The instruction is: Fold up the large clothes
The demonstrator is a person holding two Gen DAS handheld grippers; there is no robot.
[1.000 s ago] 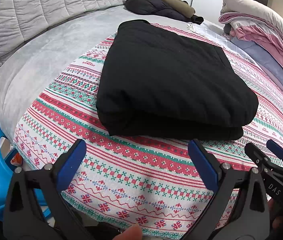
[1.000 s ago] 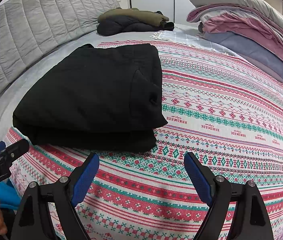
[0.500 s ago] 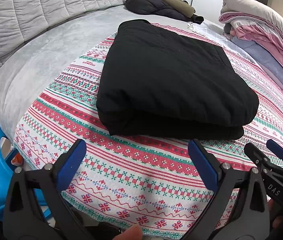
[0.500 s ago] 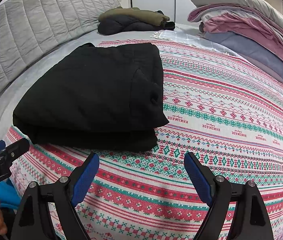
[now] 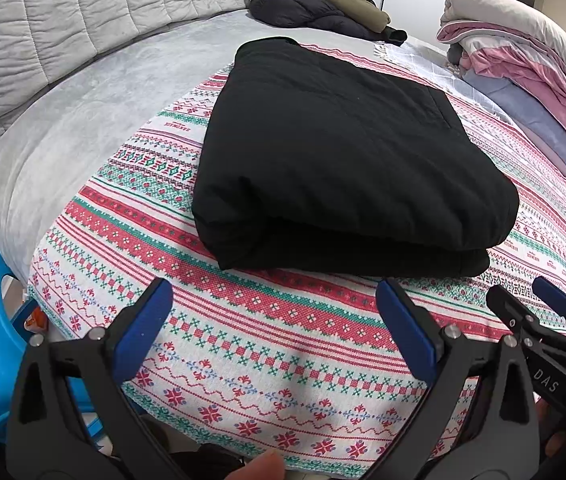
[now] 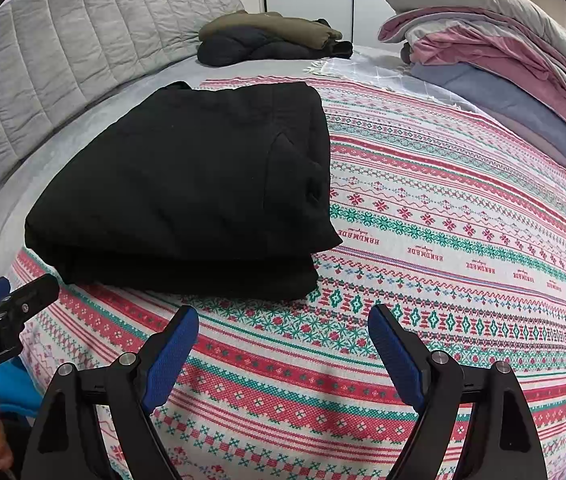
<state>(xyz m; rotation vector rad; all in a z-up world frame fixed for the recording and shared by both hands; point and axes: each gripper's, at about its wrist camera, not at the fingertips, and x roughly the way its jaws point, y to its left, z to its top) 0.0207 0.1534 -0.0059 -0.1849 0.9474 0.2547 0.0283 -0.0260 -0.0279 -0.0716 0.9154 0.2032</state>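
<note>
The large black padded garment [image 5: 343, 156] lies folded into a thick, squarish bundle of stacked layers on the red, green and white patterned woven blanket [image 5: 267, 344] that covers the bed. Its doubled near edge faces the grippers, and its corners look fairly square, so the folding of this piece seems finished or nearly so.

Both tools hang short of that near edge, touching nothing. The left gripper [image 5: 275, 328] has its blue-padded jaws spread wide over bare blanket, with nothing between them. The right gripper [image 6: 283, 348] is likewise wide apart and empty, just beside the bundle's right corner.

Beyond the bundle, near the grey quilted headboard [image 6: 63, 60], a dark and olive heap of clothes [image 6: 271, 40] lies loosely piled. If those count, they are probably what is left; otherwise only a last smoothing of the bundle remains.
</note>
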